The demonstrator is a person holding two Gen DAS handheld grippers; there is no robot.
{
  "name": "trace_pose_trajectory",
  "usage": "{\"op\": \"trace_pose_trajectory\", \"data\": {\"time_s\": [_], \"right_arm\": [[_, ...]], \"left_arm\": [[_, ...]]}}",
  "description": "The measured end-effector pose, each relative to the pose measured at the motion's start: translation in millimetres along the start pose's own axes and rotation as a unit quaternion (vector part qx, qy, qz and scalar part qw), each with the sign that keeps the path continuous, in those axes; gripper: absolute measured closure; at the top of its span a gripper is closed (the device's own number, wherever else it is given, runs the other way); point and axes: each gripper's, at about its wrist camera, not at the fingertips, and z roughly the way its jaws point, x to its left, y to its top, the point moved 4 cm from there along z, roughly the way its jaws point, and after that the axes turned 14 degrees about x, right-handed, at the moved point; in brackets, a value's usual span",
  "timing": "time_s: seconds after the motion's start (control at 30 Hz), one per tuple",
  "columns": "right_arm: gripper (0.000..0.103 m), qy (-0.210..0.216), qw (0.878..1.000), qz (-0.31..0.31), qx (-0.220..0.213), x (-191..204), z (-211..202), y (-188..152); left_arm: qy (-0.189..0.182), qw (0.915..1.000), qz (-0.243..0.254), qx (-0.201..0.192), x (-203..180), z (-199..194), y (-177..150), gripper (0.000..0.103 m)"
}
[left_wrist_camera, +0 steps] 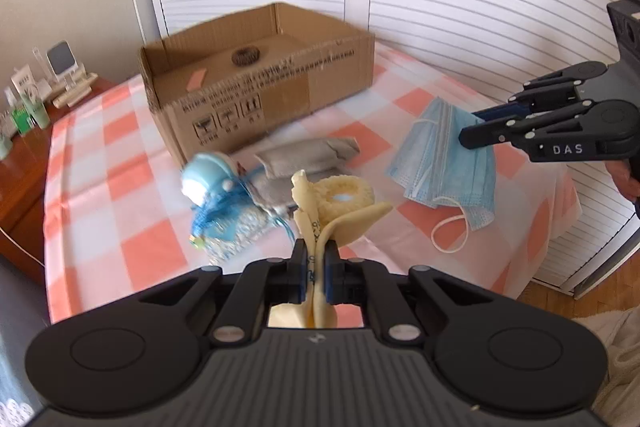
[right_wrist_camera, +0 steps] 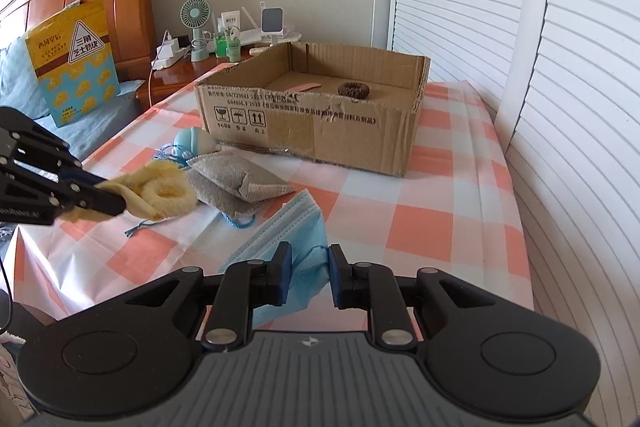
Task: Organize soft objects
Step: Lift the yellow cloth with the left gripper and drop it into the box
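Observation:
My left gripper is shut on a yellow fuzzy cloth item and holds it above the checked tablecloth; it also shows in the right wrist view. My right gripper is open just over a blue face mask, its jaws on either side of a raised fold. The mask also shows in the left wrist view. A grey pouch and a light blue toy in blue netting lie between the grippers. An open cardboard box holds a brown scrunchie.
The table edge runs close to white slatted doors on the right. A wooden nightstand with a fan, bottles and chargers stands behind the box. A bed with a yellow snack bag is at the left.

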Motion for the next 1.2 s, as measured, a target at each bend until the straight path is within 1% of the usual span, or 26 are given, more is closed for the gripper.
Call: {"op": "trace_pose_trajectory", "data": {"time_s": [0.07,0.13,0.17,0.27,0.33,0.43,0.47,0.53,0.6,0.73,0.8,0.87,0.93,1.07,1.2], "right_arm": [[0.080,0.000,1.000,-0.001,-0.003,0.2,-1.8,2.6],[0.080,-0.001,1.000,-0.004,-0.006,1.3,-2.6,4.7],[0.080,-0.002,1.000,-0.005,-0.007,2.2,-3.0,5.1],[0.080,0.002,1.000,-0.004,-0.008,4.7,-3.7,5.5],[0.080,-0.002,1.000,-0.007,-0.006,5.3,-2.8,5.5],[0.080,-0.002,1.000,-0.004,-0.007,3.4,-3.1,6.7],[0.080,-0.002,1.000,-0.003,-0.007,2.9,-3.5,7.5],[0.080,-0.005,1.000,-0.006,-0.010,3.2,-4.5,9.2],[0.080,-0.005,1.000,-0.007,-0.014,3.7,-5.5,11.8],[0.080,-0.005,1.000,-0.012,-0.018,4.7,-6.9,16.0],[0.080,-0.007,1.000,-0.015,-0.020,4.7,-7.6,18.3],[0.080,-0.008,1.000,-0.016,-0.023,3.9,-8.4,21.8],[0.080,-0.011,0.999,-0.018,-0.027,4.0,-9.3,25.6],[0.080,-0.011,0.999,-0.023,-0.031,4.2,-9.5,32.8],[0.085,-0.012,0.999,-0.028,-0.033,2.9,-8.0,42.4]], "left_arm": [[0.008,0.9998,0.020,0.003,-0.5,-4.3,2.2,0.097],[0.034,0.9978,0.054,0.022,-4.0,-0.9,2.6,0.097],[0.043,0.9971,0.060,0.020,-3.4,-1.7,4.2,0.097],[0.032,0.9987,0.039,0.005,5.4,-8.9,12.9,0.097],[0.054,0.9971,0.052,-0.009,6.4,-14.2,18.3,0.097],[0.057,0.9971,0.044,-0.025,13.8,-23.4,29.1,0.097],[0.067,0.9963,0.048,-0.028,15.6,-24.9,33.1,0.097],[0.101,0.9922,0.062,-0.038,18.5,-27.8,41.4,0.097],[0.113,0.9905,0.066,-0.042,21.8,-29.9,49.5,0.097],[0.140,0.9842,0.097,-0.048,20.0,-30.8,61.8,0.097],[0.148,0.9821,0.107,-0.047,19.4,-28.7,66.8,0.097],[0.168,0.9766,0.128,-0.043,16.2,-25.3,70.1,0.097],[0.168,0.9755,0.136,-0.041,15.0,-24.7,74.2,0.097],[0.166,0.9760,0.132,-0.049,18.5,-25.3,86.0,0.097],[0.160,0.9787,0.115,-0.056,30.4,-23.3,106.9,0.097]]}}
